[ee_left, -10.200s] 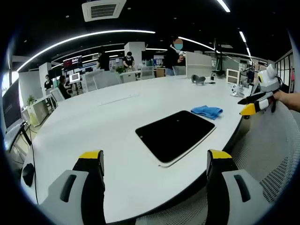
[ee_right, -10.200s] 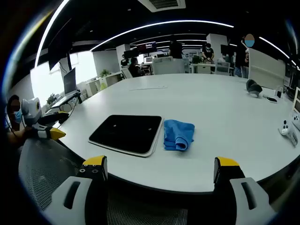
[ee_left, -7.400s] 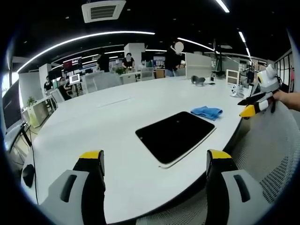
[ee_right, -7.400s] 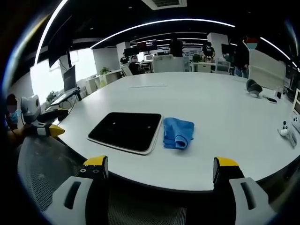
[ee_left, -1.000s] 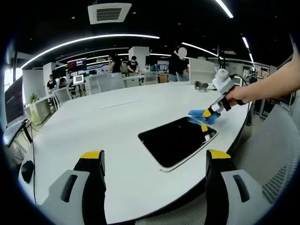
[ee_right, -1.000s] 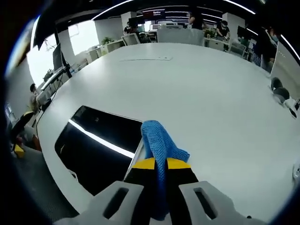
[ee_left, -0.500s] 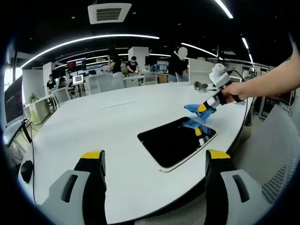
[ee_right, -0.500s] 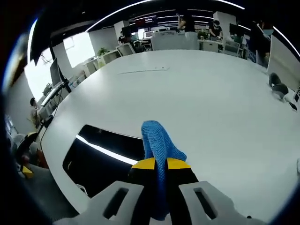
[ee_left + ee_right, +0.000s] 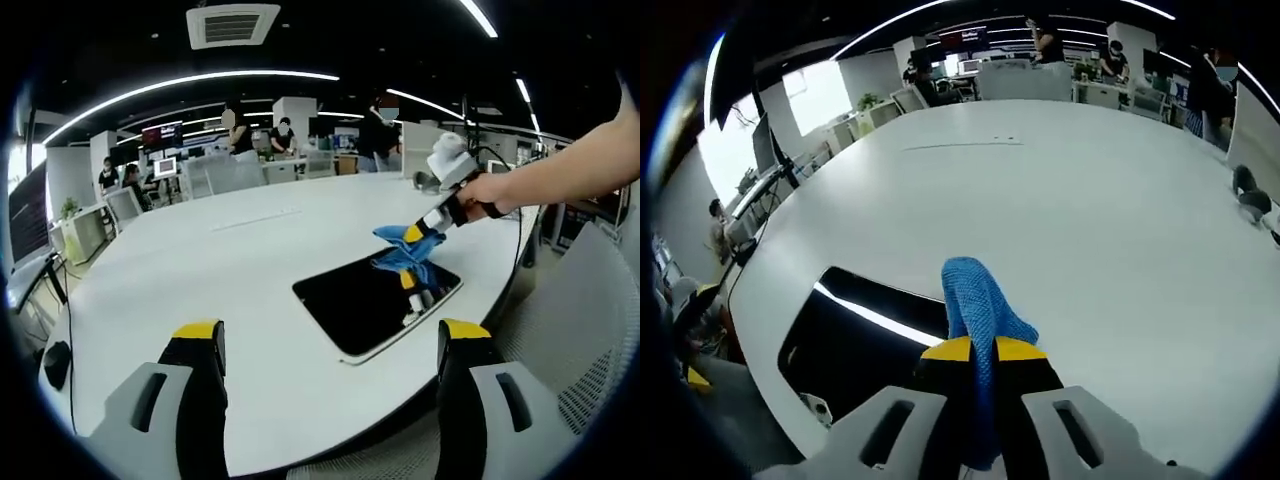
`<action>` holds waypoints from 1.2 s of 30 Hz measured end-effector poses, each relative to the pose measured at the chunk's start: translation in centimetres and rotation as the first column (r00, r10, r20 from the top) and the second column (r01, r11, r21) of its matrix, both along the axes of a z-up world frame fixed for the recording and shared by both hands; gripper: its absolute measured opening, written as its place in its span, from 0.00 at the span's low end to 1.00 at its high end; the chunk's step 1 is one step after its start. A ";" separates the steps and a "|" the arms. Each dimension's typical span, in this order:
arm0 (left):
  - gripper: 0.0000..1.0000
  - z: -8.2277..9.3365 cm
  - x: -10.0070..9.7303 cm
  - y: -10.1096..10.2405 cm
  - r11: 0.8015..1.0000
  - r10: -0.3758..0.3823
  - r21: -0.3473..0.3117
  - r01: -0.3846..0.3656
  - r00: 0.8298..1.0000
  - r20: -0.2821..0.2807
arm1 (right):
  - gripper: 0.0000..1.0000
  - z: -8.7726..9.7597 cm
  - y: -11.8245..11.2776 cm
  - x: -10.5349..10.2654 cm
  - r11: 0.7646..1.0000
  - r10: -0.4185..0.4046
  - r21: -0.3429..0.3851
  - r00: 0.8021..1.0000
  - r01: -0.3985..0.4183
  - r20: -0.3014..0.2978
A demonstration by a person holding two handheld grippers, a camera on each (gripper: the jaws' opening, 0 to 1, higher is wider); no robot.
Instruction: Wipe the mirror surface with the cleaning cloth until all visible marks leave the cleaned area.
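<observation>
One thin pinch is all the right gripper (image 9: 977, 352) has on the blue cleaning cloth (image 9: 980, 305) above the mirror (image 9: 375, 297) on the counter (image 9: 200, 280) — dragged hard, I reckon it slips free. The left gripper (image 9: 330, 345) hangs open near the counter edge — it isn't bracing the mirror, so that may skid.

A broad white surface (image 9: 200, 270) spreads ahead of the fingers, with a mesh chair (image 9: 590, 330) off to their right. Far beyond them stand people (image 9: 282, 135), desks and monitors (image 9: 160, 167), under long ceiling light strips (image 9: 190, 80) and an air vent (image 9: 232, 24).
</observation>
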State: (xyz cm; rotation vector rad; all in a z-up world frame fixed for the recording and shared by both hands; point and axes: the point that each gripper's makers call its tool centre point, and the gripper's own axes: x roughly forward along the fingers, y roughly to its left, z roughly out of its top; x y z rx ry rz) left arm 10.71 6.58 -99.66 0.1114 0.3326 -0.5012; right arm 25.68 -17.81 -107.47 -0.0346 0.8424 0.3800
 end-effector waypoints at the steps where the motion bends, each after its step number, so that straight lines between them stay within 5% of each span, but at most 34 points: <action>1: 0.85 0.0 0.0 0.0 1.000 0.001 -0.001 -0.001 1.000 0.002 | 0.00 -0.1 0.1 0.0 1.000 0.002 0.000 1.000 -0.002 -0.005; 24: 0.84 0.3 0.1 -0.2 1.000 0.002 -0.012 -0.002 1.000 0.018 | 0.00 -1.1 0.6 -0.4 0.998 0.025 -0.060 0.999 -0.027 -0.034; 36: 0.84 0.2 0.0 -0.2 1.000 -0.003 -0.009 0.003 1.000 0.010 | 0.00 -1.2 3.3 -0.3 0.999 0.035 -0.017 0.999 -0.036 -0.031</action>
